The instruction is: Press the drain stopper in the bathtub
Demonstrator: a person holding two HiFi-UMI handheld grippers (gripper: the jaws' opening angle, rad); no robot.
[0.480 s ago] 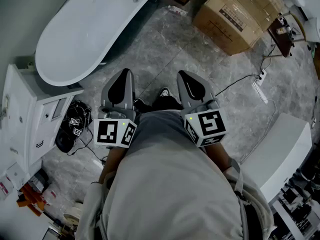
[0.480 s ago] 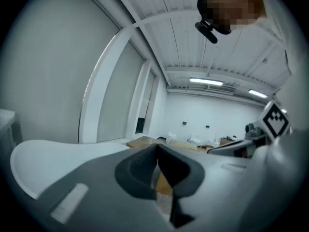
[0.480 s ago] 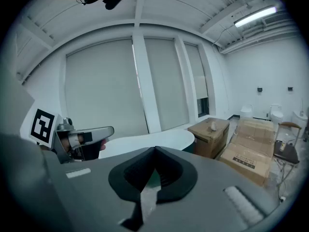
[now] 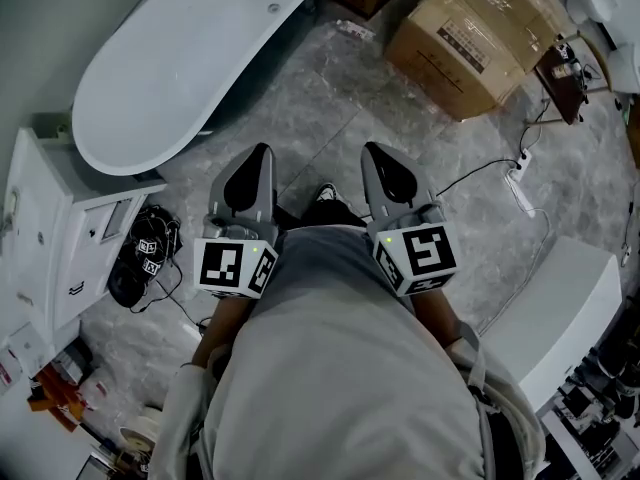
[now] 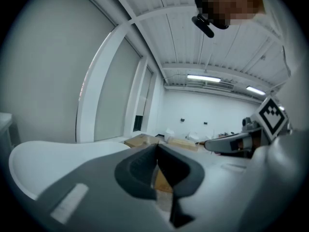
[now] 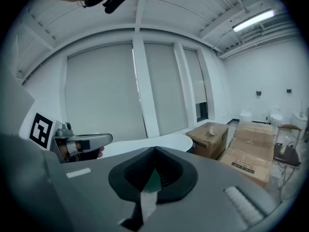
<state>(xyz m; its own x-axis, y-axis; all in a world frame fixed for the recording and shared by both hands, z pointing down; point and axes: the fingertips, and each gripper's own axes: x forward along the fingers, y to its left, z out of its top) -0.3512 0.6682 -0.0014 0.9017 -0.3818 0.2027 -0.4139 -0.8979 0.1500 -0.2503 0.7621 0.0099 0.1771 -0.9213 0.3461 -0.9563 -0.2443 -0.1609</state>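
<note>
A white freestanding bathtub stands on the marble floor at the upper left of the head view. A small round drain stopper shows as a dot on its bottom. I hold both grippers side by side in front of my body, over the floor and short of the tub. The left gripper is shut on nothing, and so is the right gripper. The left gripper view has its own shut jaws with the tub's rim to the left. The right gripper view shows the tub beyond the other gripper.
Cardboard boxes lie on the floor to the right of the tub. A white cabinet stands at the left with a black bundle of gear beside it. A power strip and cable and a white block are at the right.
The head view has shifted slightly, so both grippers sit a little lower in the picture. Both stay shut and side by side.
</note>
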